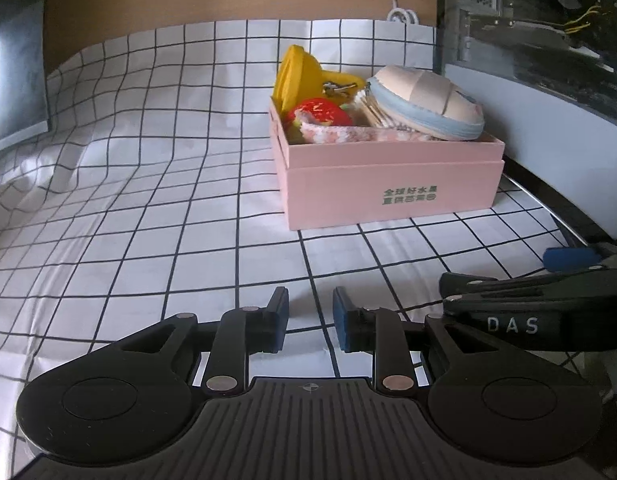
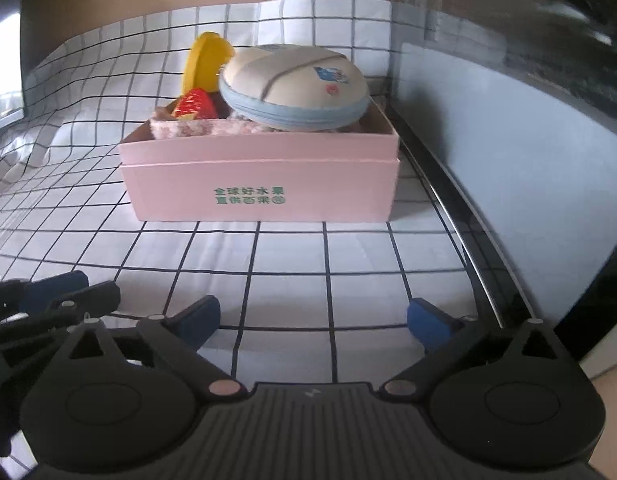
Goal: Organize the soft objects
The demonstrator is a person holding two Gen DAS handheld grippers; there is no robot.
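**K:** Left wrist view, biggest first: grid-pattern cloth (image 1: pixel 148 208) covers the table, nothing loose on it as far as either camera shows. Pink box (image 1: pixel 392 188) sits toward the right edge, near the dark cabinet wall (image 1: pixel 548 20)

**R:** Contents?

**K:** Round beige pouch (image 1: pixel 428 100) with a blue zip band lies on top, tilted, sticking above the rim. Yellow soft piece (image 1: pixel 296 76) stands upright at the back. Red strawberry toy (image 1: pixel 320 112) beside it, pink knitted item (image 1: pixel 340 134) along the front wall. Some small metal bits behind, too small to identify

**R:** So task status?

**K:** Judging by the bare cloth, looks close to done; every soft object in view is already in the box. Maybe the pouch needs seating lower, can't say

**R:** Tools?

**K:** Left gripper (image 1: pixel 308 316) has its jaws narrowed to a small gap, nothing between them. Right gripper (image 2: pixel 312 320) is spread wide, empty, aimed at the box front. Both low over the cloth, well short of the box

**R:** Any text?

**K:** Green Chinese characters in two lines on the box front. "DAS" in white on the right gripper's finger arm, seen from the left wrist camera
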